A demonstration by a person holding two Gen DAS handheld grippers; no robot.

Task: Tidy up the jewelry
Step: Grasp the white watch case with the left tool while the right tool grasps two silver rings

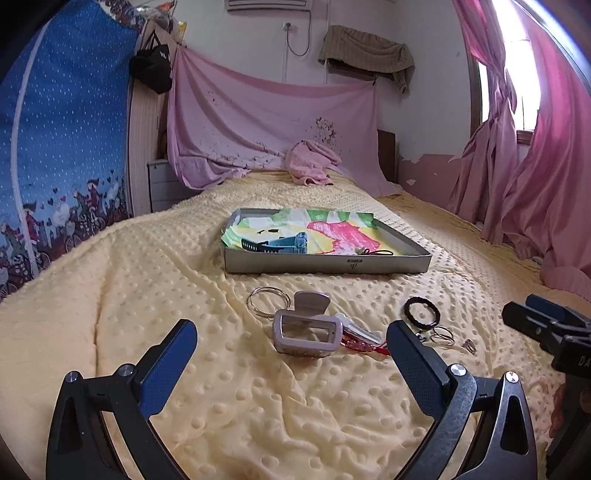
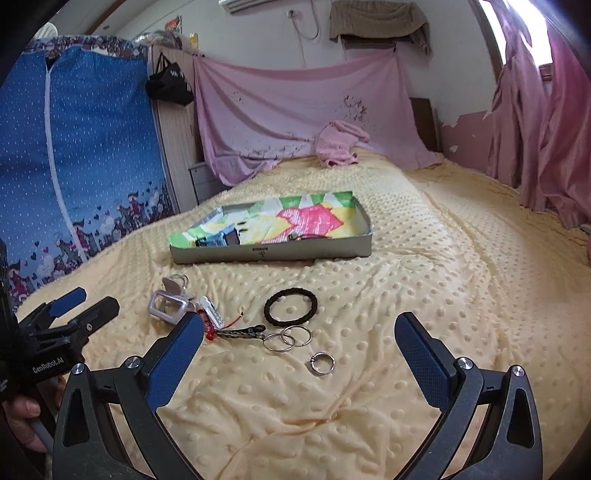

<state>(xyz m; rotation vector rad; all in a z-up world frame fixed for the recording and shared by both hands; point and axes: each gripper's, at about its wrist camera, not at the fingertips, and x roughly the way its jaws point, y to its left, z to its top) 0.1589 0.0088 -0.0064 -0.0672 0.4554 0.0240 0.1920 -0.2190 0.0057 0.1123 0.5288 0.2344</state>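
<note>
A bed (image 1: 258,387) under a dotted yellow blanket (image 2: 406,295) fills the lower frame. At its far end a pink sheet (image 1: 266,122) hangs across the white wall (image 1: 258,37), with a crumpled pink towel (image 1: 312,162) below it. A blue patterned wardrobe (image 2: 85,155) stands at left, a black bag (image 1: 153,68) hanging beside it. Pink curtains (image 1: 535,166) at right frame a bright window (image 1: 517,74). An olive cloth (image 2: 380,18) drapes over a shelf at upper centre.

Hair tie (image 2: 290,307) before tray (image 2: 273,254)
</note>
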